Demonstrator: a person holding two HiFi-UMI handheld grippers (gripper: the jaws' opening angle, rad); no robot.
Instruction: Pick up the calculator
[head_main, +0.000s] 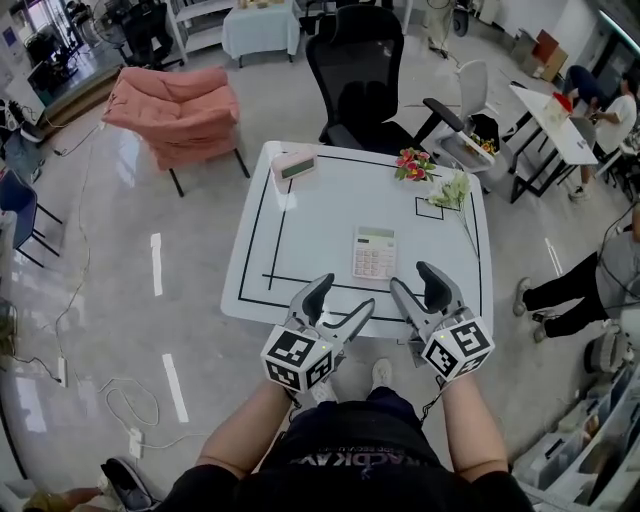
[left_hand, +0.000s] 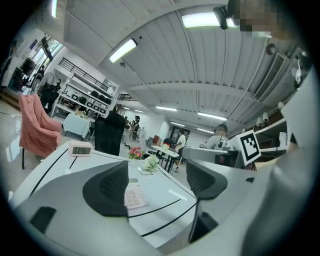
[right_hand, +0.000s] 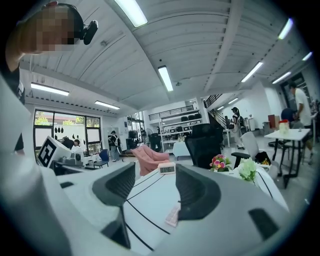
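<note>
One calculator (head_main: 374, 253) is seen lying flat on the white table (head_main: 310, 230), near its near edge and just beyond the two grippers. Its long axis runs near to far, with the display at the far end. One pink clock (head_main: 294, 165) is counted, its digits too small to read, and two flower bunches (head_main: 411, 165). The left gripper (head_main: 345, 297) and right gripper (head_main: 412, 278) are held with jaws apart and nothing between them.

Open lab: equipment shelves (left_hand: 85, 97), worktables (head_main: 545, 118), cables (head_main: 118, 398)
</note>
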